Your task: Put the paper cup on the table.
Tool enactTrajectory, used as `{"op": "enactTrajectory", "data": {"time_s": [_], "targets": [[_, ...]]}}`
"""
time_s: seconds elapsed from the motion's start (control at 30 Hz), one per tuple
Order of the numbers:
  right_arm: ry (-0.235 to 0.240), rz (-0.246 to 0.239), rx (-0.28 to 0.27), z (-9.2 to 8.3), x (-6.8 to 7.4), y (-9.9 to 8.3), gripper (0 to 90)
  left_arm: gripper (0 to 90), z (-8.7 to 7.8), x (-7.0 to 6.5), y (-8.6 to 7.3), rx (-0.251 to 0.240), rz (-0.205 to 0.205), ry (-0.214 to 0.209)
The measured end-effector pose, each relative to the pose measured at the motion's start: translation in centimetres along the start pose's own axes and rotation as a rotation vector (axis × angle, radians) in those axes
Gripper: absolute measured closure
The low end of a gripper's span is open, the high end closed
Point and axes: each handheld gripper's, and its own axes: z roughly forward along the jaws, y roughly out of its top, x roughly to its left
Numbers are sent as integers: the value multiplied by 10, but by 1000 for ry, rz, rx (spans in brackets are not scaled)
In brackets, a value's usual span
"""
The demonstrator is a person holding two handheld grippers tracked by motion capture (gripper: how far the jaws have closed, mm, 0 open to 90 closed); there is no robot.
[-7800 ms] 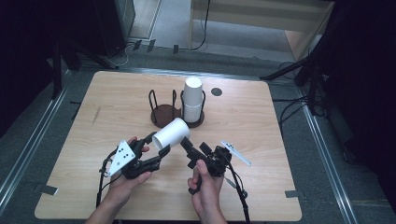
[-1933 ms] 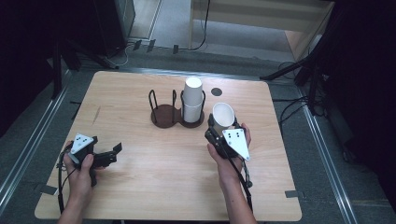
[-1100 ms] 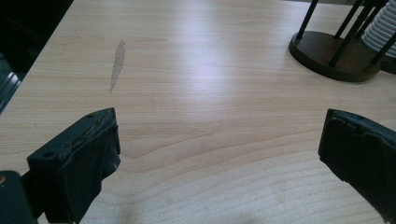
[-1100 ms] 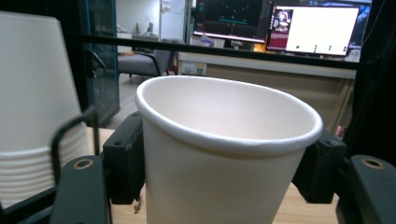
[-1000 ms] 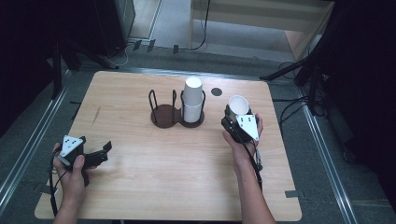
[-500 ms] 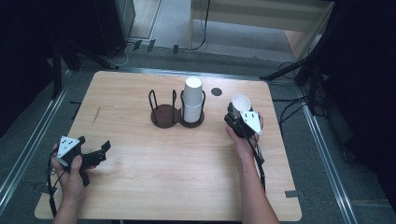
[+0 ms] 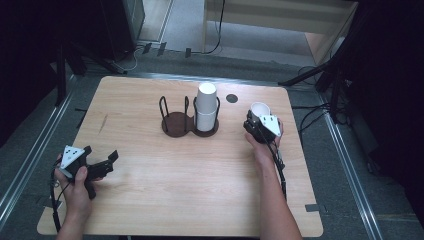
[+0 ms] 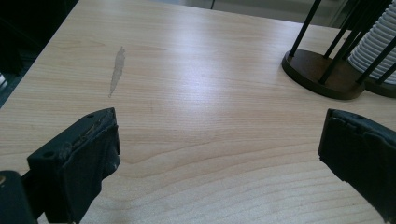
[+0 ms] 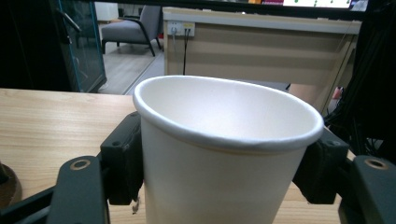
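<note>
A white paper cup (image 7: 259, 110) (image 9: 224, 154) stands upright with its mouth up, at the right of the wooden table (image 7: 150, 195). My right gripper (image 7: 255, 124) (image 9: 219, 163) is shut on its sides, one jaw on each flank. A dark two-ring cup holder (image 7: 186, 121) (image 8: 322, 70) sits at the table's middle back; its right ring carries a stack of white cups (image 7: 206, 105) (image 8: 376, 46) turned mouth down, its left ring is bare. My left gripper (image 7: 102, 162) (image 8: 219, 158) hovers open near the front left edge, nothing between its jaws.
A small dark round disc (image 7: 231, 98) lies on the table behind the holder. A faint grey smear (image 8: 116, 70) marks the wood at the left. Cables (image 7: 310, 115) run on the floor to the right, and metal rails (image 7: 30, 165) flank the table.
The right gripper has carried the cup a little farther right and back. The left gripper drew back to the front left edge and stays open.
</note>
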Motion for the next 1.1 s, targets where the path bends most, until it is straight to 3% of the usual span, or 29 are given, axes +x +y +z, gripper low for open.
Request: {"op": "enactTrajectory", "data": {"time_s": [0.57, 1.1], "targets": [[-13, -64, 96, 12, 3, -2, 274, 0, -1, 0, 0, 3, -3, -14], [-14, -46, 125, 9, 1, 1, 237, 0, -1, 1, 0, 3, -13, -14]]}}
